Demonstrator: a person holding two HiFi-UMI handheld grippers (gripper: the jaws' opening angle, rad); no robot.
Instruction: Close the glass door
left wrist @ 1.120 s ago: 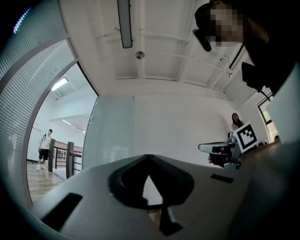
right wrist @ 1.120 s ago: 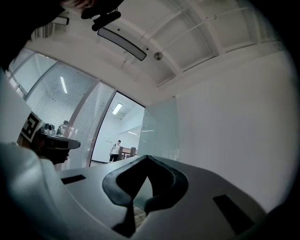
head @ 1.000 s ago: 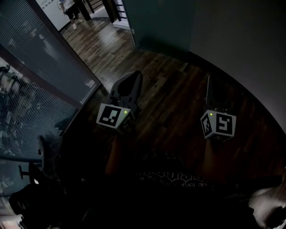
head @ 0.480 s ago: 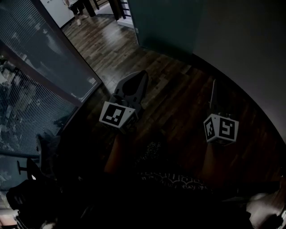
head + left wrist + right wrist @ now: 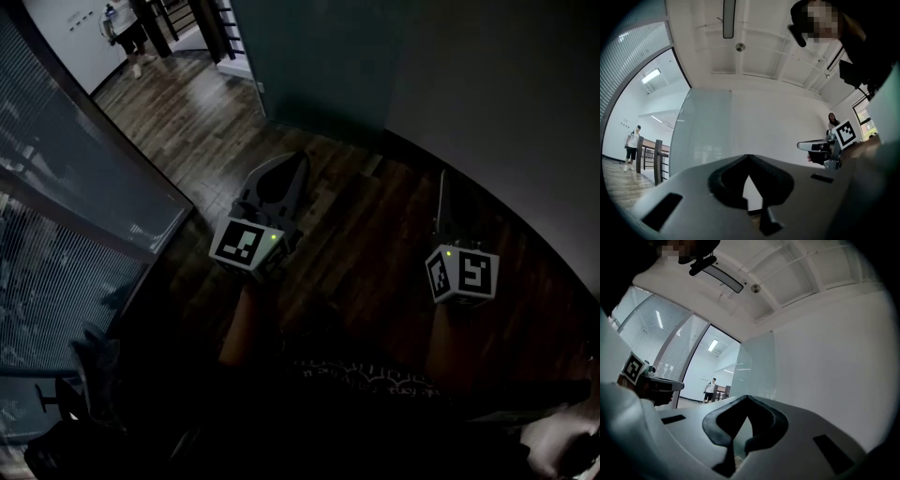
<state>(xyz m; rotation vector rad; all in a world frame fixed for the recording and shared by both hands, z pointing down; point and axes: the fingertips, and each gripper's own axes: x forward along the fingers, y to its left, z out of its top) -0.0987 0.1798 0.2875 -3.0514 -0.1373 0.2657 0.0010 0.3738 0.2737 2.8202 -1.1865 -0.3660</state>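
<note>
My left tongs (image 5: 749, 158) and right tongs (image 5: 747, 399) are clenched on nothing. The glass door (image 5: 319, 66) looks heavy, rigid and slick; I'd push near its free edge.

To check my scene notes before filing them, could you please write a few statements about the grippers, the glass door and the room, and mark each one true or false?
1. The right gripper has its jaws together with nothing between them. True.
2. The left gripper is clamped on the glass door. False: its jaws are together and empty, and it is held apart from the door.
3. A person stands in the distance, past the glass door. True.
4. The floor is grey carpet. False: it is made of dark wooden boards.
</note>
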